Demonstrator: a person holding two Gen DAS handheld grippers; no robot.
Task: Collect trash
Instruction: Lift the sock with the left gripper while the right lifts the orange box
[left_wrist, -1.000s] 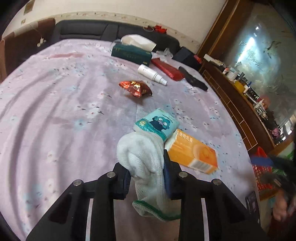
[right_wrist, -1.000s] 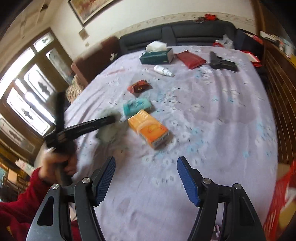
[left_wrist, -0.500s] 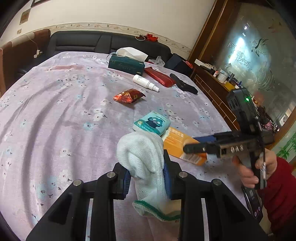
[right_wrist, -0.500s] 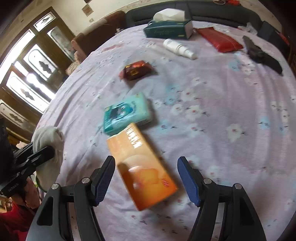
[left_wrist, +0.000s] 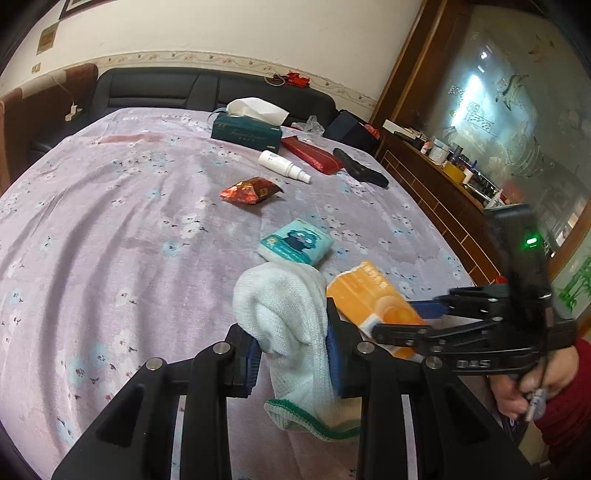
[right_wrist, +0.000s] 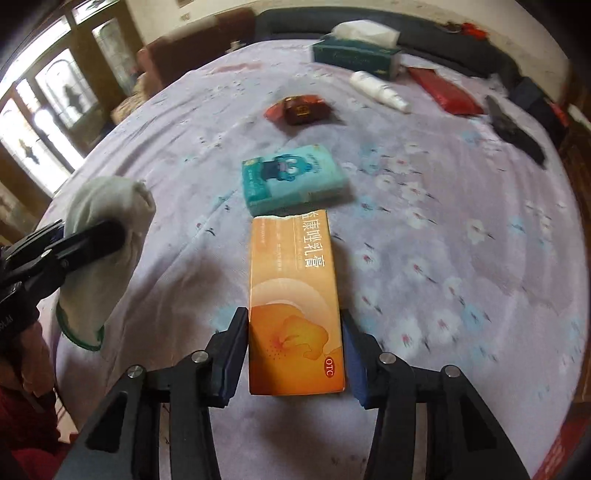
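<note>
My left hand-held gripper (left_wrist: 291, 363) is clamped on a white sock (left_wrist: 288, 325), its green-trimmed cuff hanging below the pads; my right hand-held gripper (right_wrist: 294, 354) straddles the near end of the orange box (right_wrist: 295, 306) lying flat on the bed (right_wrist: 461, 258), the left pad just beside the box's side and the right pad a little off it, so I cannot tell whether I have it gripped; just beyond the box's far end lies a teal tissue pack (right_wrist: 291, 177), almost touching it; farther still sit a red snack wrapper (right_wrist: 301, 109), a white spray bottle (right_wrist: 378, 90) and a green tissue box (right_wrist: 354, 55) with a white tissue standing out of its top; to the right of the box the flowered sheet lies bare as far as the bed's right edge.
</note>
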